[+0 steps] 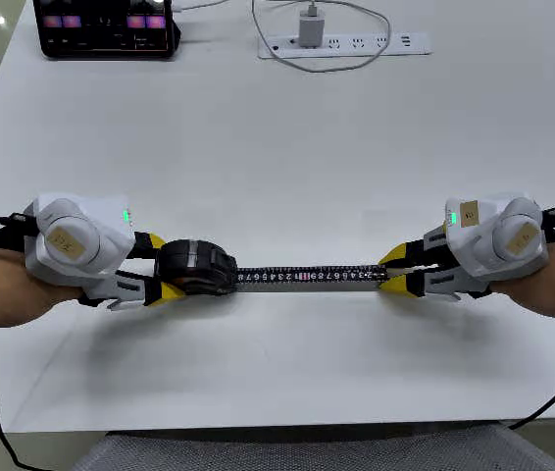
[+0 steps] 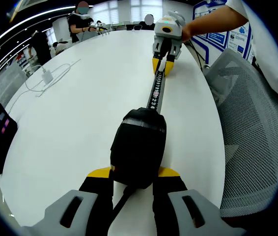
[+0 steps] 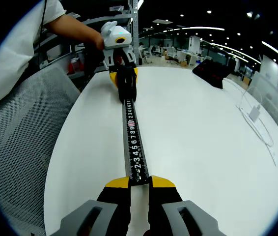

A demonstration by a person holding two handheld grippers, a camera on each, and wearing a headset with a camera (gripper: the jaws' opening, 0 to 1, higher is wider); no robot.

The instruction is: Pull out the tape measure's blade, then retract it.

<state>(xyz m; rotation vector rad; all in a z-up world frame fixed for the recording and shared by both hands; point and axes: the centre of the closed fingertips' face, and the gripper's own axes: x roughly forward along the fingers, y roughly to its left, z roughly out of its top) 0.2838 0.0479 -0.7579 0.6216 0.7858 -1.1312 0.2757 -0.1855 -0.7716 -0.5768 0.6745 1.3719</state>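
Two firm grips: your left gripper [image 1: 165, 267] clamps the tape measure [image 1: 196, 267] at the table's [image 1: 277, 147] near edge, your right gripper [image 1: 395, 271] pinches the blade [image 1: 302, 276] by its tip. Retracting looks next, so guide it leftward slowly, level.

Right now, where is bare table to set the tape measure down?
Widest: table between the blade and the far-edge power strip and black screen. Narrower: blade to near edge. Crowded: the line from left gripper through tape measure to right gripper.
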